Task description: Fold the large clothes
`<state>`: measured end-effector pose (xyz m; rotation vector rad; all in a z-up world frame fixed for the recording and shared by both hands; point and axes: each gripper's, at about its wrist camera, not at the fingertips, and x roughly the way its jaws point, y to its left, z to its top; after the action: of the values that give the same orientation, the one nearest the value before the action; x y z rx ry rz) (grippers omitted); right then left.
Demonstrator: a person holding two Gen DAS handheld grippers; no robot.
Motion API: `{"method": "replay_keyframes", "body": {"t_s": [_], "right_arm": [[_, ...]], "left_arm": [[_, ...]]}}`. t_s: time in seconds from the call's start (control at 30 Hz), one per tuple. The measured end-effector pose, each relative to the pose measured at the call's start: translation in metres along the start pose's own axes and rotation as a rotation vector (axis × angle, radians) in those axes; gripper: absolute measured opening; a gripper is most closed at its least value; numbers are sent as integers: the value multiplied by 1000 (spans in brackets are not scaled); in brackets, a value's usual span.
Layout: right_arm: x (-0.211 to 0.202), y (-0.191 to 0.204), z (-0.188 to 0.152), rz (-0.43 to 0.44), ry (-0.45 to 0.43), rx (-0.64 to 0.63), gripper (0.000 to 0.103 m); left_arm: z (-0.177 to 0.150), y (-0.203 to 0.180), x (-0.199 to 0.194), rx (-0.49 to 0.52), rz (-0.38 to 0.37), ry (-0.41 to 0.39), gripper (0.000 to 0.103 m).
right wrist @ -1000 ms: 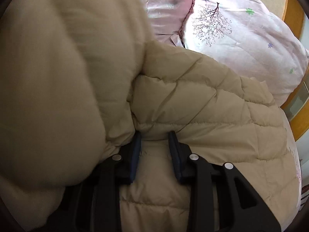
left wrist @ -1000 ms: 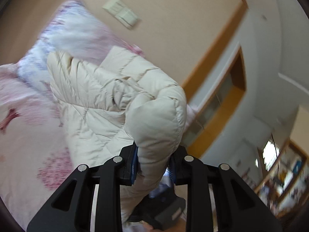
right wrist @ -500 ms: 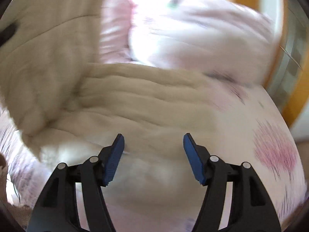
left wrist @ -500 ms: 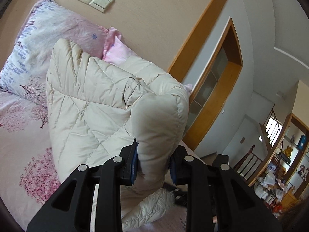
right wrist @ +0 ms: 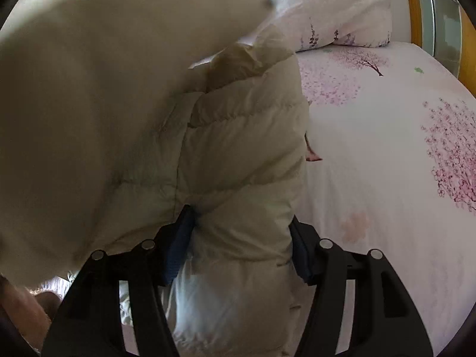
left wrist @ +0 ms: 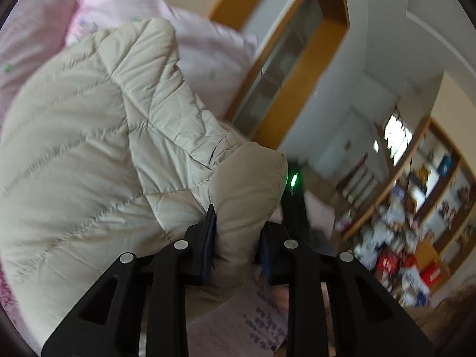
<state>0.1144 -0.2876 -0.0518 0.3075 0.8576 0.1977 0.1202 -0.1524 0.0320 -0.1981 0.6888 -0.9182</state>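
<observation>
And here's the cream quilted puffer jacket, lifted in a bulky bunch over the pink blossom-print bedsheet, the left gripper clamped tight on a puffy fold of it. The right gripper has a thick quilted section between its blue pads, jaws just closing in, both pads touching the fabric. A blurred fold fills the upper left of the right view, hiding the jacket's shape. Behind lie floral pink pillows; in the left view an orange-framed glass door and cluttered wooden shelves smear past.
</observation>
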Motion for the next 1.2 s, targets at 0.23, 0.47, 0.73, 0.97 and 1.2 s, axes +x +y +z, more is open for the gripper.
{"method": "replay_keyframes", "body": {"t_s": [0.23,0.47,0.73,0.97,1.2], "right_arm": [[-48,-30,0,-189,-75,-16,67],[-96,-46,44,-14,-224,162,67],[-66,-1,85,279,-128,176,67],[-29,-11,95,270,-65,248,17],[-16,-38,85,299,-38,337,17]], "left_arm": [[-23,-4,33,63,62,135,28],[-35,-8,40,95,103,207,31],[-34,-4,36,78,119,227,32],[-30,-9,25,88,91,224,43],[5,-16,-58,144,44,96,68]]}}
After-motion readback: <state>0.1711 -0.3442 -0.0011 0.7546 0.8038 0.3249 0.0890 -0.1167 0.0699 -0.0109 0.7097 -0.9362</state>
